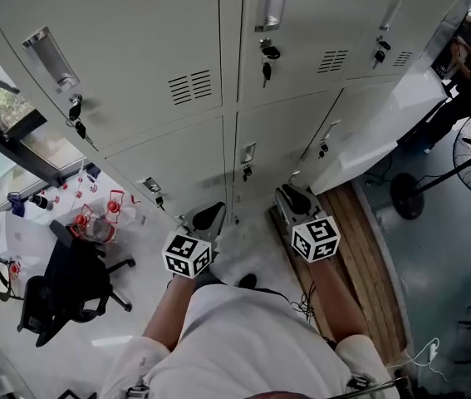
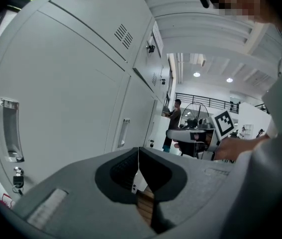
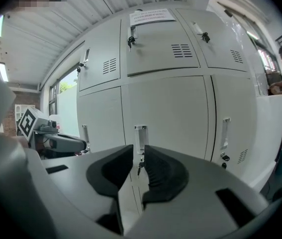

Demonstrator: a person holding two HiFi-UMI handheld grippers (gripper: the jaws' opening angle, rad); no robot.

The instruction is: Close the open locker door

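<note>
marker cubes: one sits just behind each pair of fingers, the left cube (image 1: 187, 254) and the right cube (image 1: 315, 238), at the ends of the person's outstretched forearms.
left gripper (image 2: 139, 157): its fingers are pressed together, the dark pads meeting in a thin line with nothing between them; it is aimed at the locker bank.
right gripper (image 3: 139, 153): its fingers stand narrow, with a slim gap and nothing in it; it is level with the left gripper and apart from it.
wooden platform (image 1: 372, 264): lies on the floor below the right fingers and to their right.
lower middle locker (image 3: 165, 113): stands closed straight ahead of the right fingers; its recessed handle (image 3: 140, 133) shows just above the gap between them, with a key (image 1: 246, 173) hanging under it.
vented lower locker (image 3: 233, 108): stands closed one column to the right of the right fingers.
open locker door (image 1: 380, 135): a white panel to the right of the right fingers, past the vented lower locker, swung out from the bank toward the person; neither gripper touches it.
upper lockers: closed, above both pairs of fingers, with a paper notice (image 3: 152, 16) on the middle one.
floor fan (image 1: 404, 196): stands beyond the open door, well right of the right fingers.
office chair (image 1: 61, 293): stands well left of the left fingers.
standing person (image 2: 174, 117): stands far off beyond the open door.
</note>
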